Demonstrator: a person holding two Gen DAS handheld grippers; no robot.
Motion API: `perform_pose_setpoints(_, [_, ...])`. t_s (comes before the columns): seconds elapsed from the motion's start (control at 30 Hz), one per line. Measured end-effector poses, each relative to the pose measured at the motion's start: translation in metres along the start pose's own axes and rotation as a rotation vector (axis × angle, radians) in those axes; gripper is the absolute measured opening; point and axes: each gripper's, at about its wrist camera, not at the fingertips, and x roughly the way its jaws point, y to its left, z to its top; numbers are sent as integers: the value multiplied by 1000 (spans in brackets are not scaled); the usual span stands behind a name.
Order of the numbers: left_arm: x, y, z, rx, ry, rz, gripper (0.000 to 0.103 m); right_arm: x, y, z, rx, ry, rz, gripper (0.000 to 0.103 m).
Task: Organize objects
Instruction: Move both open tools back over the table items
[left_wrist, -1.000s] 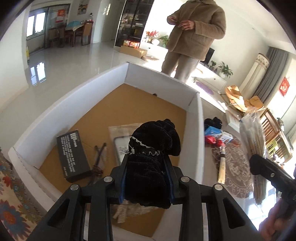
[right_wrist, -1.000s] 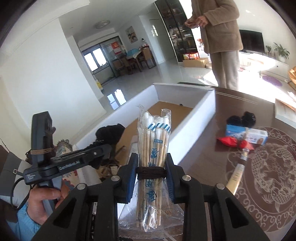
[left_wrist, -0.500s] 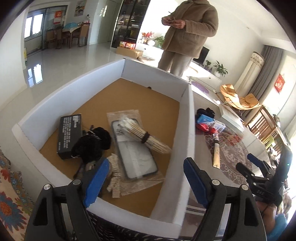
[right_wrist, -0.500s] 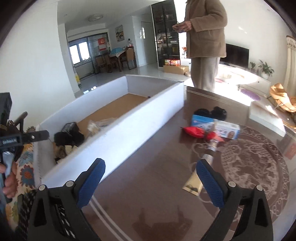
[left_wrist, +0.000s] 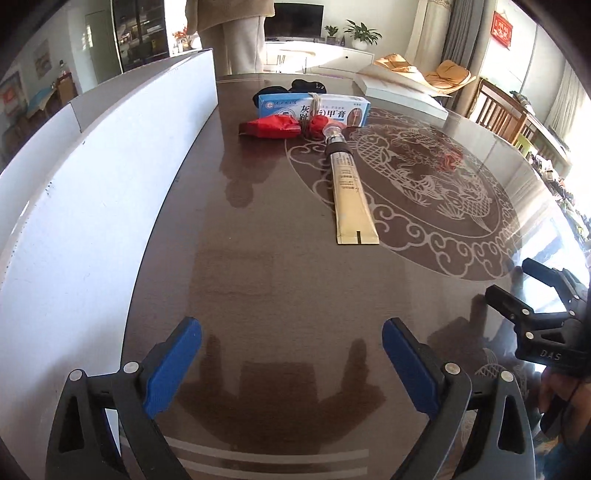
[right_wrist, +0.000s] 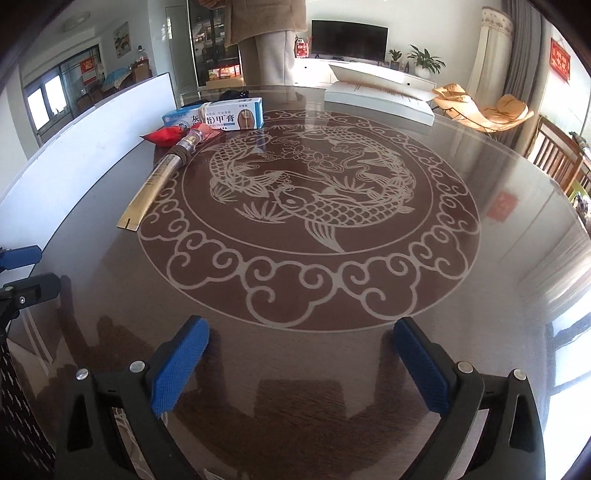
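My left gripper (left_wrist: 291, 354) is open and empty, low over the dark table (left_wrist: 280, 280). My right gripper (right_wrist: 301, 354) is open and empty too; it shows at the right of the left wrist view (left_wrist: 532, 306). A gold tube (left_wrist: 351, 195) lies ahead of the left gripper, also in the right wrist view (right_wrist: 159, 181). Behind it lie a red packet (left_wrist: 271, 126), a blue-and-white box (left_wrist: 314, 109) and a black item (left_wrist: 295, 88). The white box wall (left_wrist: 92, 177) runs along the left; its inside is hidden.
A flat white box (right_wrist: 380, 99) lies at the table's far side. A person (right_wrist: 269, 44) stands behind the table. Wooden chairs (right_wrist: 557, 158) stand at the right. The fish pattern (right_wrist: 306, 206) covers the table's middle.
Both grippers dropped their loads into the white box, opened, then swung right and down over the table. The box's inside has left both views.
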Motion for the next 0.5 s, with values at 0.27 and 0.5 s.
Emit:
perform_pose_setpoints(0.27, [16,5,-2,-5,-20,50,103,0,2,0,1,-1,-2,103])
perform_pose_setpoints(0.5, [15,5,-4,-8,-29,52,103,0,2,0,1,0,-2,103])
